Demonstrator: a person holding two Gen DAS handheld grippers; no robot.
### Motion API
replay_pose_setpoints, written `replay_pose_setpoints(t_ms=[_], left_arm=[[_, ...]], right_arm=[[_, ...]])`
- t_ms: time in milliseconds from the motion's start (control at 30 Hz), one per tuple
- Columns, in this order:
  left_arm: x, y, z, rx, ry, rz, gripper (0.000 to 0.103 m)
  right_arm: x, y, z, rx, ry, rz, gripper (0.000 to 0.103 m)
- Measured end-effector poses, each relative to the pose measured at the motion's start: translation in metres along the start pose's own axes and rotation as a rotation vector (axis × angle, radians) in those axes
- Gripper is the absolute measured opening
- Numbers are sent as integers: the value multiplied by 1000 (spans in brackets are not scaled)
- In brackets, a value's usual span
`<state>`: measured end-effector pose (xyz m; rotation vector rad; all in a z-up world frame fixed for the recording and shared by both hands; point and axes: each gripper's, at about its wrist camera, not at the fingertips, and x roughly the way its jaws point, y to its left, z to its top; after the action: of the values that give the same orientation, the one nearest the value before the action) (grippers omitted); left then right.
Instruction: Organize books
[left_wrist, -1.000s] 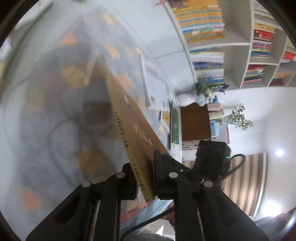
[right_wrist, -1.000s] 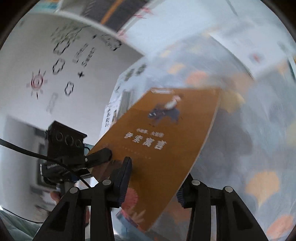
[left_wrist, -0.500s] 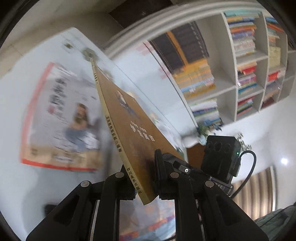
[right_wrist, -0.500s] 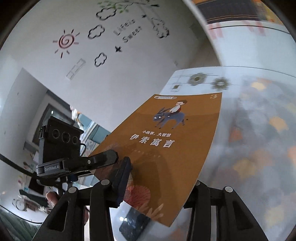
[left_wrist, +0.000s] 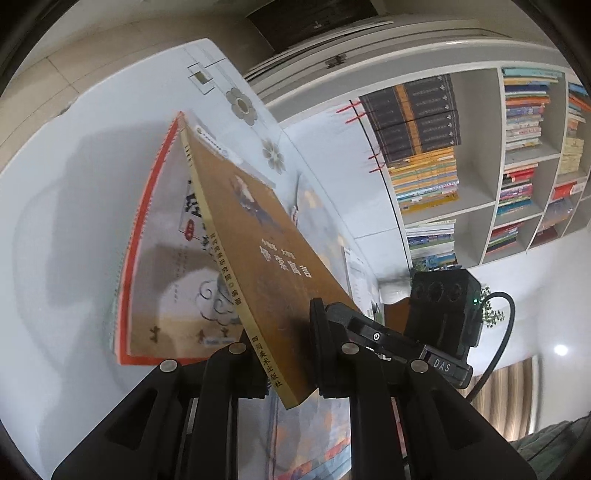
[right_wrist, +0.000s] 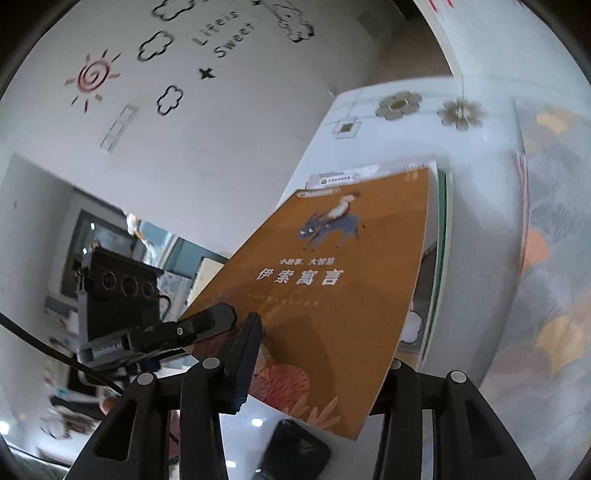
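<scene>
An orange-brown book (left_wrist: 258, 236) with a donkey rider on its cover (right_wrist: 332, 280) hangs tilted above the white table (left_wrist: 55, 221). My left gripper (left_wrist: 280, 328) is shut on its spine near the lower corner. My right gripper (right_wrist: 325, 347) is shut on the same book; one pad lies on the cover and the other finger is hidden under it. Each gripper shows in the other's view, the left gripper (right_wrist: 207, 321) at the book's left edge. Under the book a red-bordered book (left_wrist: 155, 258) lies flat, and green-edged book pages (right_wrist: 439, 258) show beneath it.
A black phone (right_wrist: 295, 450) lies on the table near my right gripper. A patterned cloth (right_wrist: 554, 258) covers the table's right part. A white bookshelf (left_wrist: 517, 166) full of books stands behind. A wall (right_wrist: 184, 110) with drawings is at the table's far end.
Both grippers carried the orange book together from over the patterned cloth to the white end of the table. It now hangs over the red-bordered book. The grips look the same.
</scene>
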<state>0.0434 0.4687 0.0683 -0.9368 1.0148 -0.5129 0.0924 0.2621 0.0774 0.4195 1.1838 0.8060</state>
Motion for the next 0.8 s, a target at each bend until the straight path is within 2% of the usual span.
replay_pose_setpoints(t_ms=[233,400,600,800], left_arm=[[0,20,1,8,29,130,12],[-4,37,-8,-33,32,203,12],[-22,51,-22,-64,-16,320,12],[-47,42,-35,-57,-87,432,12]], right_arm=[[20,-19,-9,86,33,-26,43],[29,-24,-16,104,53,-49,43],[38,-22,-16,83,76,-77,43],[38,-22,-19,42,109,-98,46]])
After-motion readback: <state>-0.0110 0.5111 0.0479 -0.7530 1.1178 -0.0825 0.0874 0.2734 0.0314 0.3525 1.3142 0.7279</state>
